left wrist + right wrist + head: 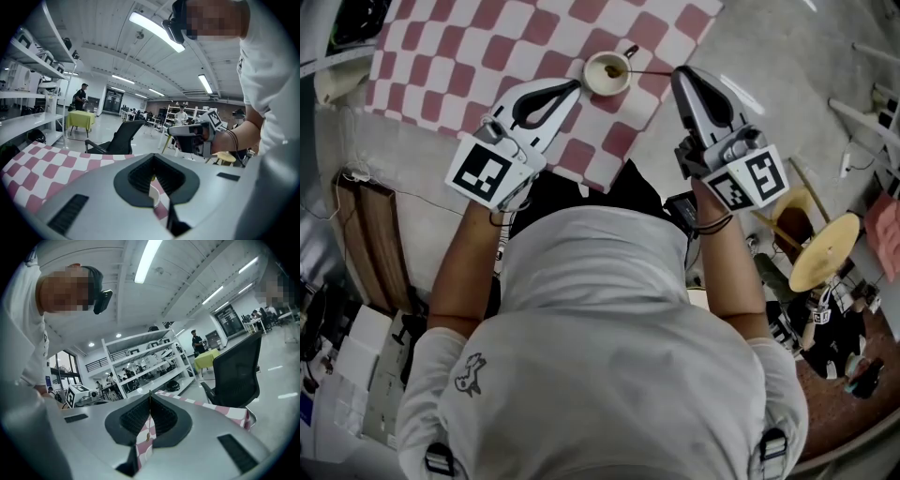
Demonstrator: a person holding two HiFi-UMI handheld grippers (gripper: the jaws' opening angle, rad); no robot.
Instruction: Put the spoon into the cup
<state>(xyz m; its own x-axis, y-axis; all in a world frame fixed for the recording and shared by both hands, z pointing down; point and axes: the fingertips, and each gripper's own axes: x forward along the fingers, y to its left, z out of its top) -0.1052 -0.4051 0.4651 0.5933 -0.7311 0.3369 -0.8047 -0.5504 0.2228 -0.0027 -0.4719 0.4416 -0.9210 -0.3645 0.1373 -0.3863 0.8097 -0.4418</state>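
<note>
A white cup (pixel 602 75) stands on the red-and-white checked cloth (pixel 469 56), near its front right corner. A thin spoon (pixel 645 72) lies level, its brownish bowl inside the cup's mouth and its handle running right. My right gripper (pixel 676 73) is shut on the end of that handle. In the right gripper view the spoon (pixel 148 430) hangs from the closed tips of the right gripper (pixel 150 393). My left gripper (pixel 577 86) is shut with nothing in it, its tips beside the cup's left rim. The cup (pixel 154 190) shows through the left gripper (pixel 153 157).
The cloth covers part of a grey table (pixel 741 47), and its front edge lies just before my body. A round yellow stool (pixel 825 248) stands on the floor at the right. A black office chair (pixel 117 138) is beyond the table, and shelving (pixel 150 357) lines the room.
</note>
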